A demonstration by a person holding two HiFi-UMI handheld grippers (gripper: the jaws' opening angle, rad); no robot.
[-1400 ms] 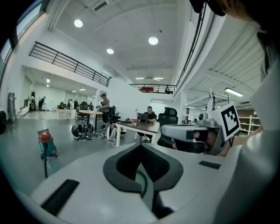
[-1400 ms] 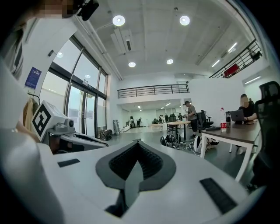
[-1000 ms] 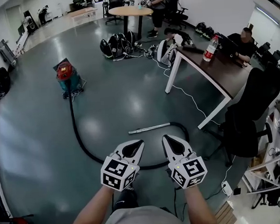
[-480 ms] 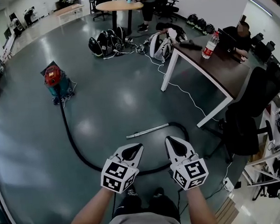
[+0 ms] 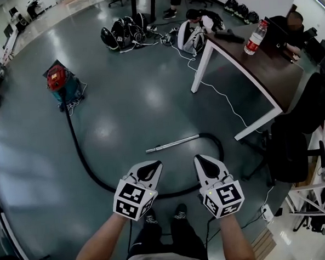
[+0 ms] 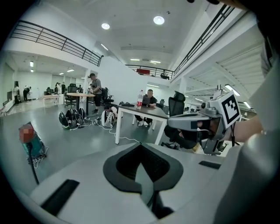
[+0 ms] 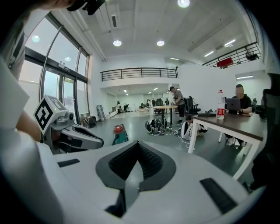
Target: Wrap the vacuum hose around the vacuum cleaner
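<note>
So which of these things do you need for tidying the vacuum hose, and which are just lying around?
For the job: vacuum cleaner, black hose, metal pipe, left tongs and right tongs, both shut.
Just lying about: table, bottle, bags, black chair.

No word, brand or number can be read anywhere. The white marker cube (image 5: 135, 198) of the left tool (image 5: 148, 167), at seven o'clock in the head view, and the like cube (image 5: 222, 198) of the right tool (image 5: 208, 161), at five o'clock, bear only black-and-white square code patterns, no letters. The red label on the clear plastic bottle (image 5: 256, 38) on the dark brown desk (image 5: 266, 73), at two o'clock, is too small to read.
</note>
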